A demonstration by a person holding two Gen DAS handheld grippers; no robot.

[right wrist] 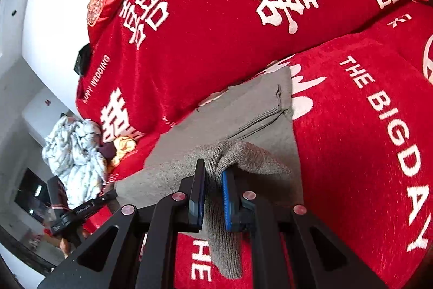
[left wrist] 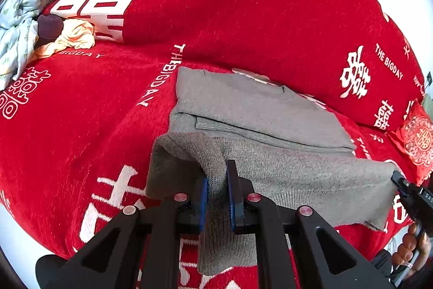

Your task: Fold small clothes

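Red sofa cover [left wrist: 243, 26] printed with white characters carries the grey knit garment [left wrist: 257, 102], laid flat on the seat near the backrest. Its near hem is lifted off the seat at 2 corners, apparently to fold it toward the backrest. Left gripper [left wrist: 217, 197] is nearly closed, pinching 1 corner; right gripper [right wrist: 212, 197] likewise clamps the other corner.
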